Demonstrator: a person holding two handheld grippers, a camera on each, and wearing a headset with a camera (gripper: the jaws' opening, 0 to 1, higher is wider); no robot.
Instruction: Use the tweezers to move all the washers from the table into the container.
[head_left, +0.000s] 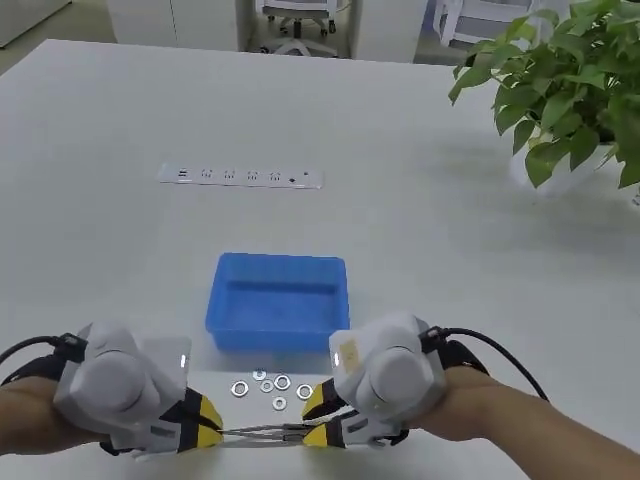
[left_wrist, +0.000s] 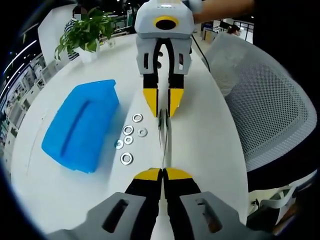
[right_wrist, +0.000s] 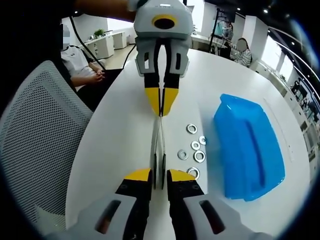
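Six washers (head_left: 267, 386) are lying in a small bunch on the white desk (head_left: 120, 120). They are just in front of the blue container (head_left: 275, 330), on the side near the person. Nothing is sitting between the washers and the container.

The tweezers (head_left: 262, 432) are lying sideways a little nearer the person than the washers, and they are not touching them. The left tongs (head_left: 205, 421) are squeezing tight on one end of the tweezers. The right tongs (head_left: 322, 411) are pinching the other end, with their tips almost closed. The two tongs are pointing at each other.

Past the container, a white power strip (head_left: 240, 177) is lying flat, well apart from it. A green plant (head_left: 565, 80) in a white pot is standing far off to the right of the container. Lots of bare desk is showing all around the container.

A grey mesh chair (left_wrist: 265, 100) is standing at the desk edge on the person's side of the container. Office chairs (head_left: 295, 15) are standing beyond the far edge.
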